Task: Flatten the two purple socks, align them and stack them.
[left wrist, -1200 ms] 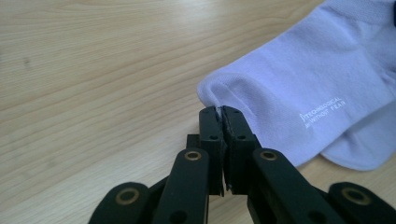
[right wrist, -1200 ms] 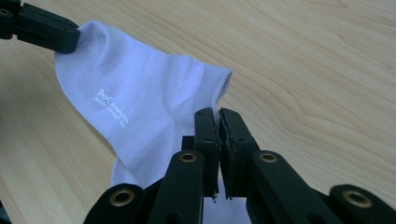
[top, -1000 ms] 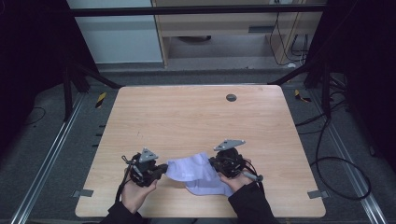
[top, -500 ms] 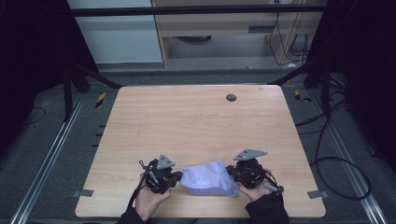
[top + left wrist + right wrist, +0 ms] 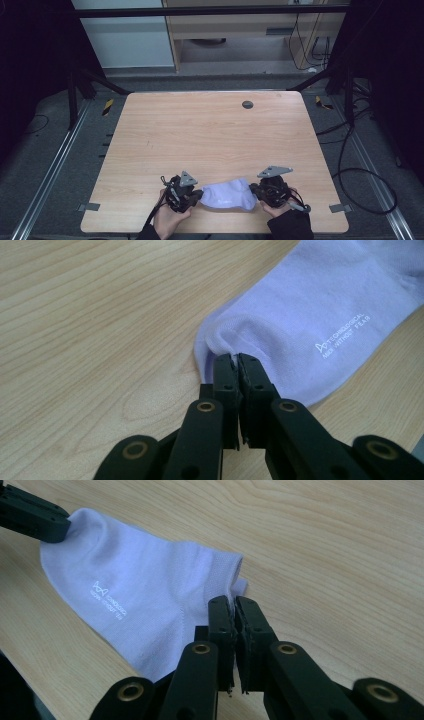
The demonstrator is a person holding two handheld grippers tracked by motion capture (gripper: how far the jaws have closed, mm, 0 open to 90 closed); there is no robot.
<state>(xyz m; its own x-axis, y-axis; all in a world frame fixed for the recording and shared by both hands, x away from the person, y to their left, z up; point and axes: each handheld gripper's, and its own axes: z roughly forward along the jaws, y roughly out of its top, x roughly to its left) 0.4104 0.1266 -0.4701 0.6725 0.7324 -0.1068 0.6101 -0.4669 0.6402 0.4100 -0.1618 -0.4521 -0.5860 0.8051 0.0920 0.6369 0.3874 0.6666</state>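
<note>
A pale lilac sock [image 5: 227, 195] with small white lettering lies stretched flat near the front edge of the wooden table [image 5: 210, 135]. My left gripper [image 5: 197, 192] is shut on the sock's toe end [image 5: 225, 342], pinching a fold of fabric. At the other end, my right gripper [image 5: 254, 191] is shut on the cuff edge [image 5: 232, 587]. In the right gripper view the left gripper's black jaw tip [image 5: 32, 517] holds the far end of the sock [image 5: 140, 600]. Both grippers rest low at the table surface, pointing toward each other.
A small dark round grommet [image 5: 247, 104] sits in the table near its far edge. Metal rails and cables run along the floor on both sides. The near table edge lies just below the hands.
Both grippers have moved apart and toward the front edge, lowering the sock. The sock, bunched a second ago, now lies stretched flat between them.
</note>
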